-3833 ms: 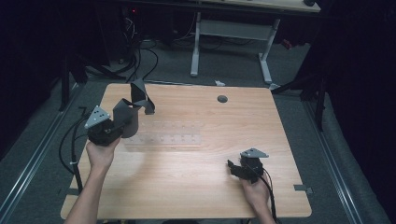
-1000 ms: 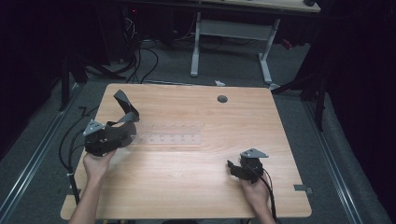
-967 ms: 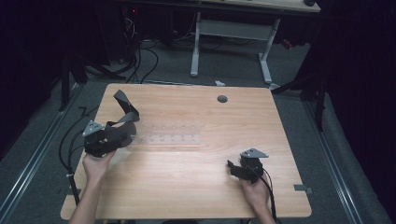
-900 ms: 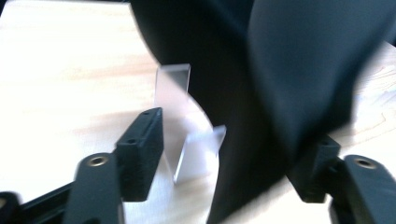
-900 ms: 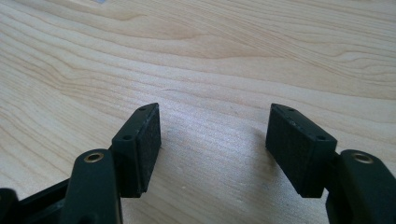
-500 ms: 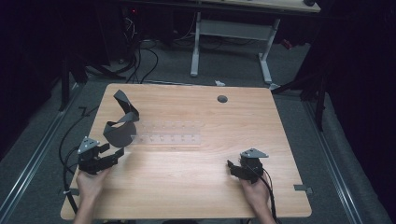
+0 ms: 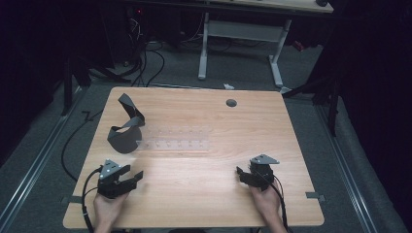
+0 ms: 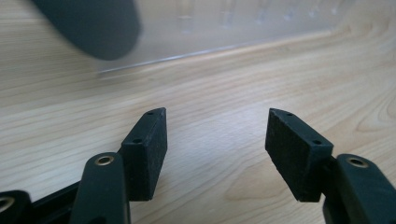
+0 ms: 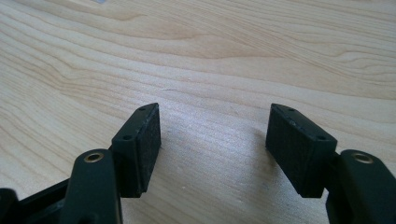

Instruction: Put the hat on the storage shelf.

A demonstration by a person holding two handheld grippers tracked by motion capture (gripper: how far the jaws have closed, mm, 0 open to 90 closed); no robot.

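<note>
Resting low at the table's (image 7: pixel 204 194) 7 o'clock, the left gripper (image 7: pixel 127 178) has jaws apart, just closing slightly, nothing between them. The dark strap (image 7: pixel 124 130) lies at its 12 o'clock, touching the clear rack (image 7: pixel 175 139). Right gripper (image 7: pixel 243 175): jaws apart, empty.

Light wood-grain tabletop (image 7: pixel 204 194), dark grey curled strap (image 7: pixel 125 131) near its left edge, clear plastic rack (image 7: pixel 174 139), black grippers' pads (image 8: pixel 149 149).

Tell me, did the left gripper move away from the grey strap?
Yes. The left gripper has come back toward the table's near edge, leaving the grey strap beside the clear rack. Its jaws, just closing, hold nothing.
</note>
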